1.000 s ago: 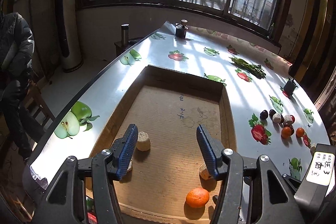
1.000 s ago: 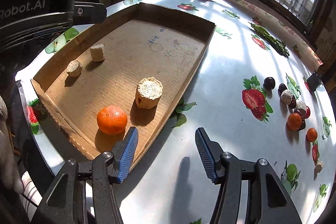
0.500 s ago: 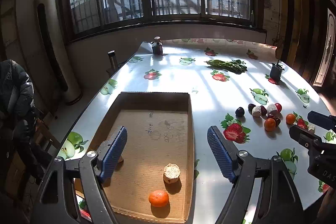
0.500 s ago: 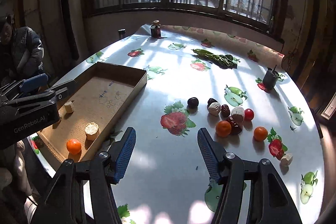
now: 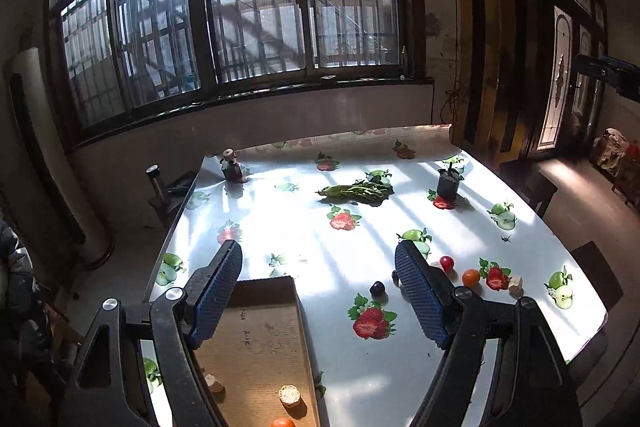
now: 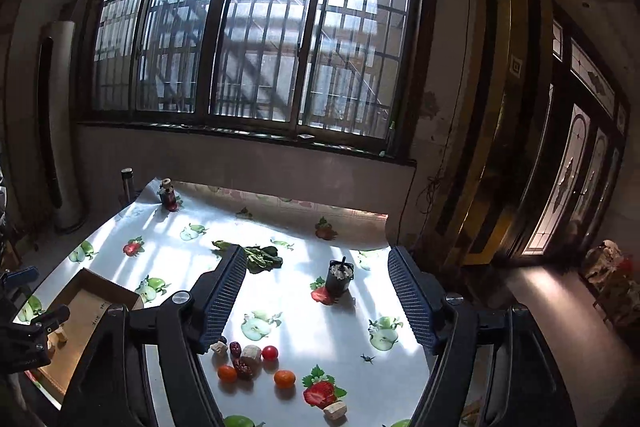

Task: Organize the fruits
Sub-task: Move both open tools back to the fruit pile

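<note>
- Left tongs: jaws stand wide apart, nothing between them, touching nothing. They hang above the table, pointing somewhat downward across it toward the window.
- Right tongs: jaws wide and opening further; empty, touching nothing. Also raised over the table, tilted slightly down.
- Pads on both tongs: blue, ribbed rubber on black plastic arms with round metal bolts.
- Cardboard tray: flat, brown, shallow-walled, below the left tongs, nearer its left jaw. Inside lie a tangerine at the near edge and two pale, cork-like round pieces.
- Loose fruit below the right tongs' left jaw: two small oranges, a cherry tomato, dark wrinkled dates, pale chunks; all rest on the table, outside the tray.
- Table cover: glossy white sheet printed with strawberries and apples.
- Leafy greens lie beyond the right tongs' left jaw tip; a small dark pot stands between its jaws, farther off.
</note>
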